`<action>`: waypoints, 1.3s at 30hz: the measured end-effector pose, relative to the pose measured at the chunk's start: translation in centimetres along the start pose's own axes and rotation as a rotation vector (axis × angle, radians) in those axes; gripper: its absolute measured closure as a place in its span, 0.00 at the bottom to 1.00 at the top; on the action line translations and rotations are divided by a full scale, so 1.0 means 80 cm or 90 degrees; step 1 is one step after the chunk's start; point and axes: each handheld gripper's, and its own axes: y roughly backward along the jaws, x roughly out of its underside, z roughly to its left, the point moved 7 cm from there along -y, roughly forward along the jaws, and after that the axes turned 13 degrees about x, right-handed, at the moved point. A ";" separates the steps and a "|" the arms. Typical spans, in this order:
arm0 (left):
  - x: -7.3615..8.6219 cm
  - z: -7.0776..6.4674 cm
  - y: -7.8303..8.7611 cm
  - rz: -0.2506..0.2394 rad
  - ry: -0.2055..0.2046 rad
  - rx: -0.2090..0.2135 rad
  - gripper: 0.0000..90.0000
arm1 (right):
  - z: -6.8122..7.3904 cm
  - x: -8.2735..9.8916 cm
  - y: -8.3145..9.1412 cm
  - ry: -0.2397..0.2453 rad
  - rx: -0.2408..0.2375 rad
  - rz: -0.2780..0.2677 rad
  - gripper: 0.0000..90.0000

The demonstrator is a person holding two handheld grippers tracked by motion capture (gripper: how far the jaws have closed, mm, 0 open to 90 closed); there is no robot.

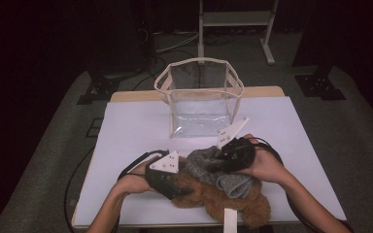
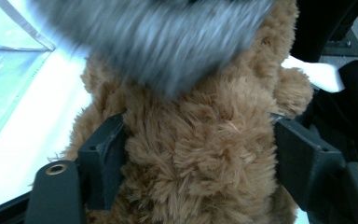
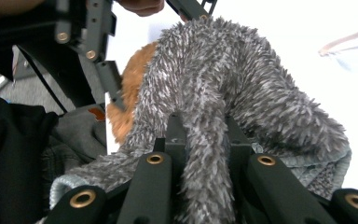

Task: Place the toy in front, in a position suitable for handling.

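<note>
A brown plush toy lies near the table's front edge with a grey fuzzy cloth draped over it. My left gripper comes in from the left. In the left gripper view its jaws press on both sides of the plush body, under the blurred grey cloth. My right gripper reaches in from the right, shut on a pinched fold of the grey cloth; its fingertips squeeze the fold. The right gripper view also shows brown fur and the left gripper beyond.
A clear plastic bag with beige trim stands open at the back middle of the white-covered table. A white tag hangs from the plush at the front edge. A metal frame and cables lie on the floor behind.
</note>
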 end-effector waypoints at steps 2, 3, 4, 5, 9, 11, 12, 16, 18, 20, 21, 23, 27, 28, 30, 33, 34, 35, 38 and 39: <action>0.004 -0.001 0.002 0.005 0.002 -0.007 0.29 | -0.002 -0.001 -0.007 0.000 -0.006 0.006 0.85; 0.005 -0.001 0.003 0.000 0.004 -0.007 0.29 | -0.004 0.000 -0.006 -0.007 -0.009 0.005 0.85; 0.006 -0.001 0.003 -0.005 0.004 -0.008 0.29 | -0.008 0.002 -0.002 -0.012 -0.004 0.003 0.85; 0.007 -0.001 0.003 -0.007 0.005 -0.008 0.29 | -0.013 0.006 0.003 -0.013 0.003 -0.001 0.85; 0.006 -0.001 0.003 -0.004 0.005 -0.011 0.29 | -0.027 0.026 0.033 -0.035 0.035 -0.003 0.85; 0.005 -0.001 0.003 0.004 0.002 -0.013 0.29 | -0.032 0.042 0.054 -0.055 0.050 -0.009 0.85; 0.004 -0.001 0.003 0.005 0.002 -0.014 0.28 | -0.034 0.050 0.062 -0.066 0.057 -0.013 0.85; 0.000 0.001 0.004 0.011 -0.001 -0.016 0.26 | -0.037 0.081 0.090 -0.110 0.074 -0.041 0.85; -0.003 0.003 0.004 0.017 -0.004 -0.016 0.24 | -0.035 0.098 0.099 -0.128 0.075 -0.063 0.85; -0.006 0.004 0.005 0.016 -0.002 -0.018 0.23 | -0.032 0.109 0.104 -0.140 0.078 -0.076 0.85; -0.009 0.006 0.006 0.018 -0.004 -0.018 0.22 | -0.032 0.114 0.106 -0.147 0.077 -0.084 0.85; -0.018 0.006 0.007 0.005 -0.008 -0.017 0.22 | -0.031 0.121 0.105 -0.160 0.076 -0.095 0.84; -0.045 -0.005 -0.002 -0.015 -0.043 0.003 0.21 | -0.030 0.113 0.090 -0.167 0.062 -0.115 0.84; -0.049 -0.007 -0.006 -0.007 -0.051 0.003 0.21 | -0.031 0.109 0.087 -0.164 0.058 -0.119 0.84; -0.051 -0.006 -0.016 0.014 -0.061 0.002 0.21 | -0.030 0.099 0.077 -0.159 0.049 -0.130 0.84; -0.041 0.003 -0.026 0.049 -0.045 -0.011 0.21 | -0.031 0.087 0.069 -0.148 0.045 -0.138 0.84; -0.036 0.005 -0.028 0.059 -0.039 -0.012 0.21 | -0.032 0.086 0.071 -0.146 0.051 -0.141 0.84; -0.031 0.007 -0.030 0.061 -0.036 -0.014 0.21 | -0.033 0.087 0.075 -0.144 0.058 -0.140 0.84; -0.028 0.012 -0.030 0.036 -0.028 -0.012 0.21 | -0.035 0.099 0.093 -0.156 0.076 -0.149 0.84; -0.027 0.013 -0.029 0.037 -0.030 -0.012 0.21 | -0.035 0.106 0.098 -0.161 0.082 -0.148 0.84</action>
